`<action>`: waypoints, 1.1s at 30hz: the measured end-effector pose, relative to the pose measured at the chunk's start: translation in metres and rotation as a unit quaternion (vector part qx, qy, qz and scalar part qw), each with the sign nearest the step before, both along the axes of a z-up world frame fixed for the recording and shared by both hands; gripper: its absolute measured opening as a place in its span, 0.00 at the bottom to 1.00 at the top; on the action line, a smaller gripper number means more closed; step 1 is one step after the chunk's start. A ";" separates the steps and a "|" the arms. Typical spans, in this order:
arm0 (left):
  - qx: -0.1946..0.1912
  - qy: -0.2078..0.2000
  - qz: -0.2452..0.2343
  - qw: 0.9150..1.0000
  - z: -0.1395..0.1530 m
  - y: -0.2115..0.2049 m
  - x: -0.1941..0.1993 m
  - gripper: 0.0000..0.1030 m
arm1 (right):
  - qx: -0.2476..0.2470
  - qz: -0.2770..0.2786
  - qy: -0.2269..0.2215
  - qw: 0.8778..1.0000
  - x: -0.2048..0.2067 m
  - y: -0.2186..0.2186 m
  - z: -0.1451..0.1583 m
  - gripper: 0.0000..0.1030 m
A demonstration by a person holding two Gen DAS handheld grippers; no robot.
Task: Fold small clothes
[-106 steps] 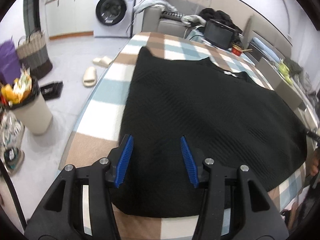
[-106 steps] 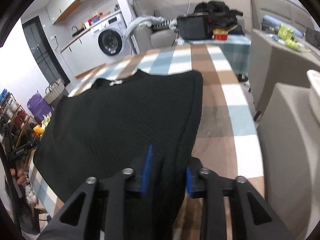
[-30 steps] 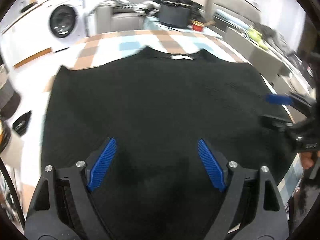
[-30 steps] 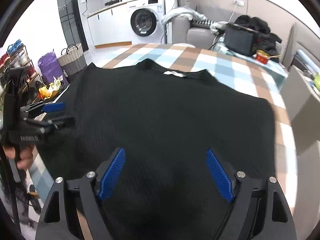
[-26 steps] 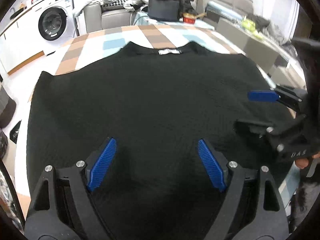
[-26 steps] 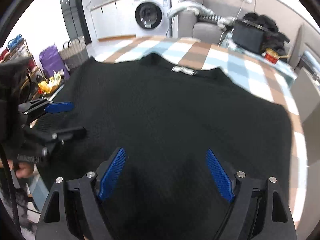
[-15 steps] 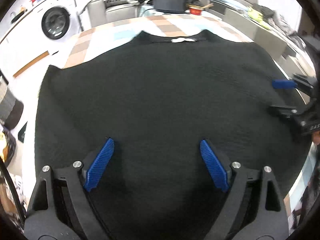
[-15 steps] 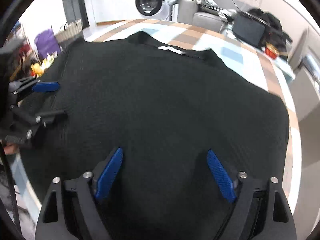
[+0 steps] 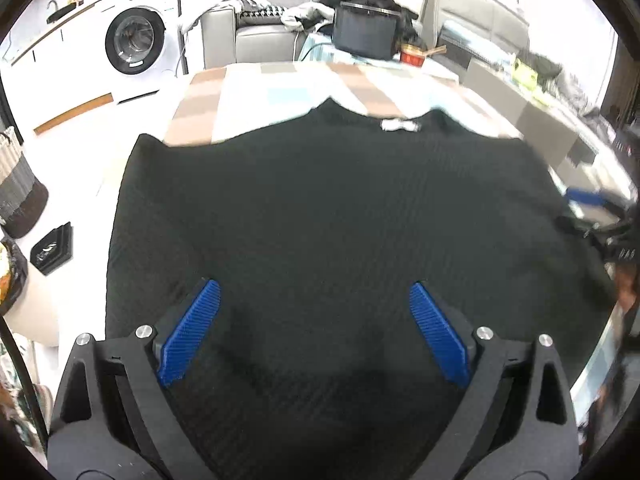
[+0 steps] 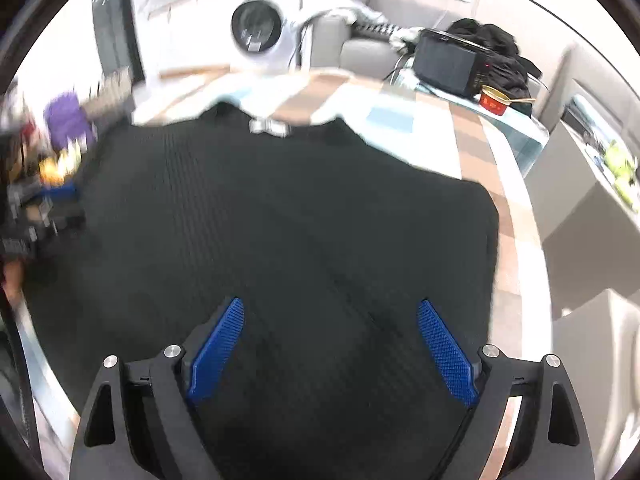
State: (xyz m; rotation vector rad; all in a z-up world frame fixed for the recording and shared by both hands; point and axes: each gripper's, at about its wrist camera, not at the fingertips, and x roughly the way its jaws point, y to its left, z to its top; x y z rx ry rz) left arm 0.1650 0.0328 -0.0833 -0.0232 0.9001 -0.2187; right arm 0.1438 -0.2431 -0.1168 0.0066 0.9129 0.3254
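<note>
The checked cloth (image 9: 244, 92) in brown, pale blue and white covered the table beneath me, and the black knitted garment (image 9: 328, 216) lay spread flat across most of it, its neckline and white label (image 9: 399, 125) at the far side and its nearer hem under my two tools. Beyond the table stood a white washing machine (image 9: 134, 40), a grey sofa (image 9: 256, 32) heaped with light clothing, and a dark box (image 10: 446, 62) with black clothes piled behind it. By the floor at the left sat a woven basket (image 9: 18, 196); what it held I could not make out. A small red tub (image 10: 494, 103) stood beside the dark box, a stick resting across its rim. My left gripper (image 9: 314, 320) hung over the garment with its blue pads (image 9: 190, 334) spread wide, gripping nothing. My right gripper (image 10: 330, 344) likewise had its jaws far apart above the knit, with nothing clamped between them.
</note>
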 end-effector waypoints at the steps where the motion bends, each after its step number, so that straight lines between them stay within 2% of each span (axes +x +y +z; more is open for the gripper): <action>1: -0.007 -0.002 -0.001 1.000 0.003 -0.002 0.004 0.93 | 0.016 -0.003 0.003 1.000 0.006 0.005 -0.001 0.88; 5: -0.005 0.006 -0.023 1.000 0.000 -0.023 0.028 0.93 | 0.003 0.007 0.025 1.000 0.027 0.042 -0.011 0.88; 9: 0.029 0.014 -0.040 0.999 -0.014 -0.043 0.043 0.93 | 0.014 0.019 0.021 0.999 0.041 0.064 -0.016 0.88; 11: 0.058 0.025 -0.035 0.997 -0.025 -0.044 0.047 0.93 | -0.002 0.005 0.020 1.000 0.049 0.068 -0.019 0.88; 13: 0.044 0.020 -0.029 0.998 -0.026 -0.038 0.050 0.93 | -0.018 -0.005 0.030 0.999 0.056 0.063 -0.026 0.88; 15: 0.044 0.023 -0.015 0.999 -0.025 -0.029 0.054 0.94 | -0.008 -0.009 0.030 0.999 0.056 0.052 -0.027 0.88; 19: 0.036 0.033 0.028 0.998 -0.026 0.002 0.055 0.94 | -0.033 -0.054 0.032 0.998 0.059 0.015 -0.031 0.88; 21: 0.013 0.033 0.027 0.999 -0.023 0.014 0.054 0.93 | -0.028 -0.070 0.038 0.996 0.061 -0.003 -0.033 0.88; 23: 0.012 0.029 0.030 0.999 -0.019 0.021 0.050 0.93 | -0.015 -0.078 0.043 0.996 0.062 -0.017 -0.034 0.87; 28: 0.022 0.028 0.039 0.999 -0.021 0.030 0.051 0.93 | -0.042 -0.076 0.029 0.996 0.059 -0.010 -0.034 0.88; 33: 0.004 0.013 0.053 0.998 -0.010 0.028 0.050 0.93 | -0.014 -0.094 0.017 0.995 0.052 -0.012 -0.022 0.88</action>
